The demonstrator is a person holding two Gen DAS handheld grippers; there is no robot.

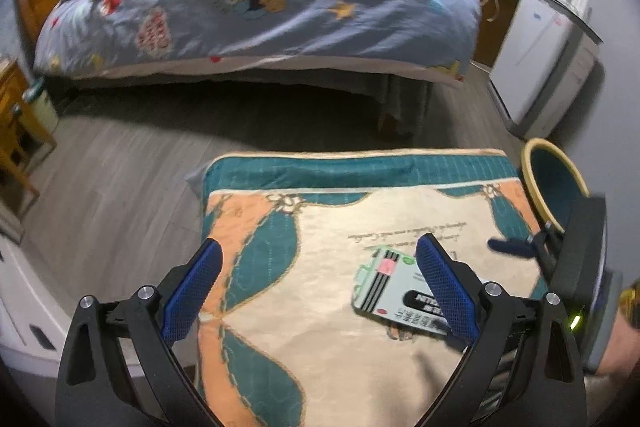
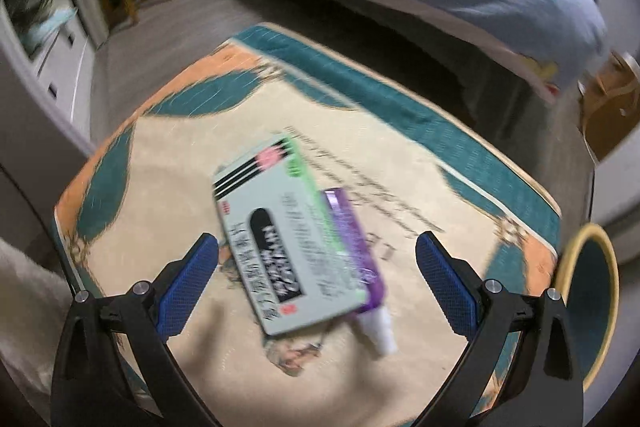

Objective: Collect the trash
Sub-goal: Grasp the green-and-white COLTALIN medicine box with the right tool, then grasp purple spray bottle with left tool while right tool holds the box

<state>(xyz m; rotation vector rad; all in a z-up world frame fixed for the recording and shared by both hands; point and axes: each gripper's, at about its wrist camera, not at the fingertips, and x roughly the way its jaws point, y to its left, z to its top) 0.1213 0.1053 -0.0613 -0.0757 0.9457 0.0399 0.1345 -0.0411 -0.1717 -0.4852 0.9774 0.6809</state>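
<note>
A flat pale green carton [image 2: 280,239] with black stripes and a pink spot lies on a cream, teal and orange cloth-covered table [image 2: 400,307]. A purple tube with a white cap [image 2: 360,267] lies partly under its right edge. My right gripper [image 2: 318,247] is open and empty, its fingers either side of the carton, above it. In the left wrist view the carton [image 1: 384,283] lies behind the right finger of my open, empty left gripper [image 1: 318,255]. The right gripper's blue fingertip [image 1: 506,247] shows at the right there.
A round bin with a yellow rim and teal inside [image 2: 588,299] stands at the table's right edge, also in the left wrist view [image 1: 554,183]. A bed with a blue cartoon quilt [image 1: 260,3] lies beyond the table. A white appliance [image 1: 536,67] stands at the right, a wooden chair [image 1: 16,131] at the left.
</note>
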